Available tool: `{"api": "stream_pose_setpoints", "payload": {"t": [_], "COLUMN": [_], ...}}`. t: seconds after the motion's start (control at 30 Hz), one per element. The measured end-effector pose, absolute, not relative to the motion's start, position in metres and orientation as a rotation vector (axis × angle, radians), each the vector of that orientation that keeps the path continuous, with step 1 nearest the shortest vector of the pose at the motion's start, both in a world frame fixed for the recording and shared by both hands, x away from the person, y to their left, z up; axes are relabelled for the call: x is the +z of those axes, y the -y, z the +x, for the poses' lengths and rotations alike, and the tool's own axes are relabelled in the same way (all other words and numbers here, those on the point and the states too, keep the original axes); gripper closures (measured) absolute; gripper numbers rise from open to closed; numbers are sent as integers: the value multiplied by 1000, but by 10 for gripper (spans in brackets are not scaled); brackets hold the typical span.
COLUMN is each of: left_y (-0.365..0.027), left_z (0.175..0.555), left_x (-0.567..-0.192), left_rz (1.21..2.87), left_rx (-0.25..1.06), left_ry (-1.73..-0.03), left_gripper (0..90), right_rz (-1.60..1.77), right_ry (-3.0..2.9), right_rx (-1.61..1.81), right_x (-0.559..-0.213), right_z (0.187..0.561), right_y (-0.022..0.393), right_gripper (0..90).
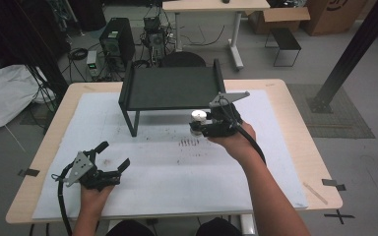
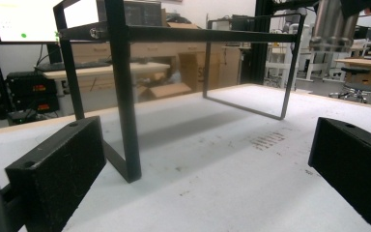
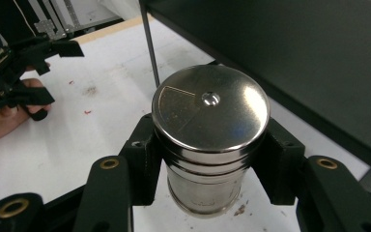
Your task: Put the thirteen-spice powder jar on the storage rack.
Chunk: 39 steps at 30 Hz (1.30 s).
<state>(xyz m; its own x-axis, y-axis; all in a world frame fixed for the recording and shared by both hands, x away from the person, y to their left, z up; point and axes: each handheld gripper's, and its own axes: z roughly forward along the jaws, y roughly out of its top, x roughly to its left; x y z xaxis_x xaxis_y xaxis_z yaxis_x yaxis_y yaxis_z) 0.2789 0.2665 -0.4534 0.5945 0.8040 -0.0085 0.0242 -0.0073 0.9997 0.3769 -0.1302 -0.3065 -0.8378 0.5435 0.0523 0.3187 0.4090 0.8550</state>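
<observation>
A shiny steel canister with a flat lid is clamped between the pads of my right gripper, which is shut on its sides. In the high view the canister hangs above the table, just in front of the right front corner of the black metal shelf, with the right gripper around it. My left gripper rests low at the near left of the table, open, nothing between its jaws. In the left gripper view, its wide-apart jaws frame the shelf leg, and the canister shows top right.
A white paper mat covers most of the wooden table, with a few dark smudges near the middle. The shelf stands on thin legs with open space beneath. A desk, boxes and electronics stand on the floor beyond the table.
</observation>
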Motion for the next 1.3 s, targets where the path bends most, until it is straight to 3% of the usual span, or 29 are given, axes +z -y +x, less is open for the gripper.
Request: {"api": "stream_pose_setpoints", "payload": {"t": [1.3], "left_y": [-267], "left_z": [279], "left_x": [-453], "left_rz": [1463], "left_rx": [715], "left_ry": [-744], "left_gripper": [4], "right_rz": [823], "right_ry": [-2333], "right_rx": [1379], "right_x": [-266], "right_z": [421], "right_y": [115], "right_gripper": [496]}}
